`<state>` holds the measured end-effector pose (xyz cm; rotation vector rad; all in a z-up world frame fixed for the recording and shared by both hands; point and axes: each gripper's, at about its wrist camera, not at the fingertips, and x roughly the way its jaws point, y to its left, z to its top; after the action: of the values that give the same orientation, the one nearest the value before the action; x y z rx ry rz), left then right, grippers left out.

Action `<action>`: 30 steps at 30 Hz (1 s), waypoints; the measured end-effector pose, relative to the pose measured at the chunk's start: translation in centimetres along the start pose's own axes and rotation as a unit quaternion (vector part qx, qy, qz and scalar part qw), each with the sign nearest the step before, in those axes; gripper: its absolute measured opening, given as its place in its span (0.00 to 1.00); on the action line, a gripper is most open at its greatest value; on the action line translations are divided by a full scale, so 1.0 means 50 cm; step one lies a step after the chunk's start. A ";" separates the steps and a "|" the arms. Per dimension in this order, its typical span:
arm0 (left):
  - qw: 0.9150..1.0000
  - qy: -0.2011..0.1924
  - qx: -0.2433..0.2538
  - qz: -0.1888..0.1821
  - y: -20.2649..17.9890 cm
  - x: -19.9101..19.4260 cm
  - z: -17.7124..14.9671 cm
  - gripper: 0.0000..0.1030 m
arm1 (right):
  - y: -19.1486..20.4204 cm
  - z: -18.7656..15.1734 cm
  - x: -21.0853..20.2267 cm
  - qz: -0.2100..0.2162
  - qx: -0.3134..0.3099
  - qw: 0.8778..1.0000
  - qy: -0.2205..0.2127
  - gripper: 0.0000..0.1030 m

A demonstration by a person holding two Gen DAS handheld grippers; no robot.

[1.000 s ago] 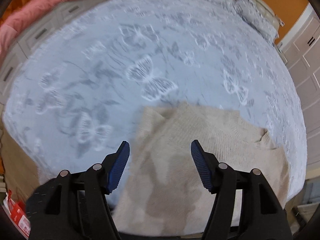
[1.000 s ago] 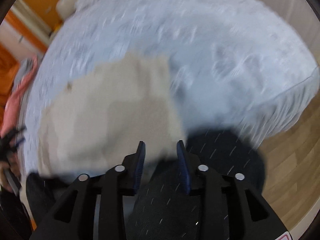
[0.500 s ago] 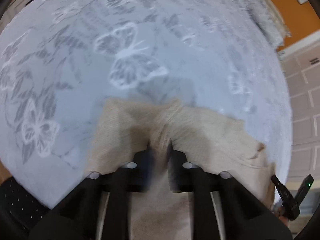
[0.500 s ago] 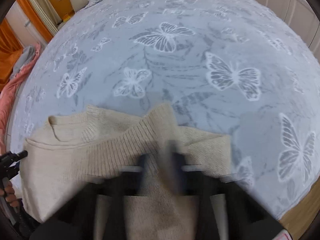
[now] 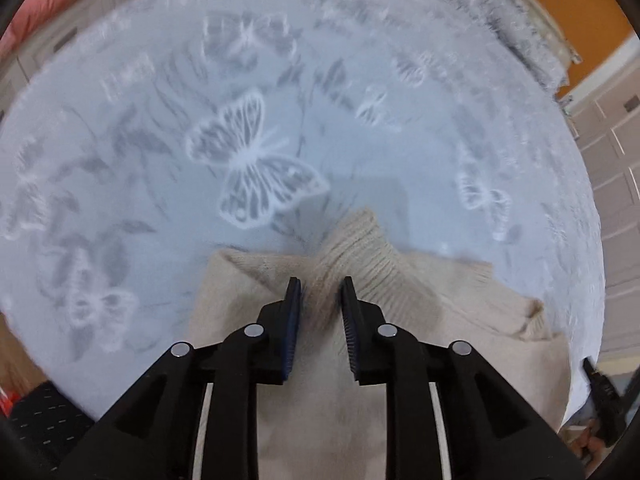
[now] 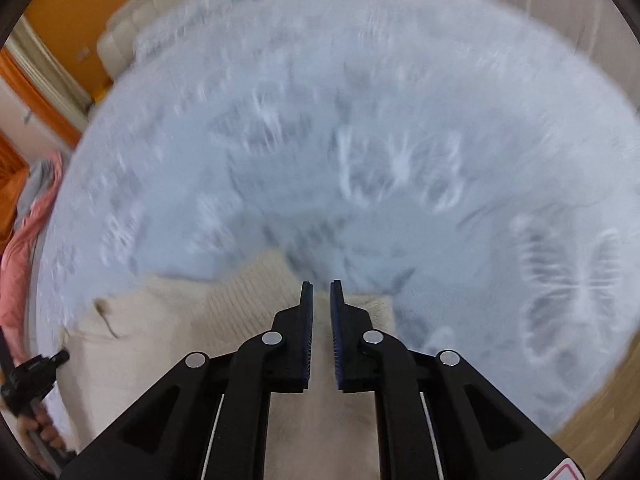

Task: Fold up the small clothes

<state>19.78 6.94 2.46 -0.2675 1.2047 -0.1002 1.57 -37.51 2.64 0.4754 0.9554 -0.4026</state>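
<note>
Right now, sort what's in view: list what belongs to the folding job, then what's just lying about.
For the job:
- beige ribbed knit sweater
- left gripper
- right gripper

Lying about:
- pink cloth
- pale blue butterfly-print bedspread, the work surface

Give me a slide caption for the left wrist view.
Left gripper pinching a beige ribbed-knit sweater on butterfly-print grey bedspread.

Home bedroom, butterfly-print bedspread (image 5: 160,240), headboard (image 6: 120,40)
</note>
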 end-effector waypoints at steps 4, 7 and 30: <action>0.999 -0.012 0.041 -0.018 -0.052 -0.072 -0.073 0.21 | 0.138 -0.091 -0.040 0.086 -0.078 0.992 0.038 0.16; 0.995 0.007 0.093 -0.024 -0.124 -0.073 -0.159 0.22 | 0.266 -0.208 -0.023 0.169 -0.127 0.971 0.114 0.16; 0.991 0.014 -0.134 0.021 0.167 -0.162 -0.293 0.71 | 0.102 -0.174 -0.106 0.029 -0.075 0.994 0.078 0.12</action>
<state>2.69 14.54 2.83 -0.4774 1.2506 0.0954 -4.38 -27.85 3.91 0.3999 1.1119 -0.2409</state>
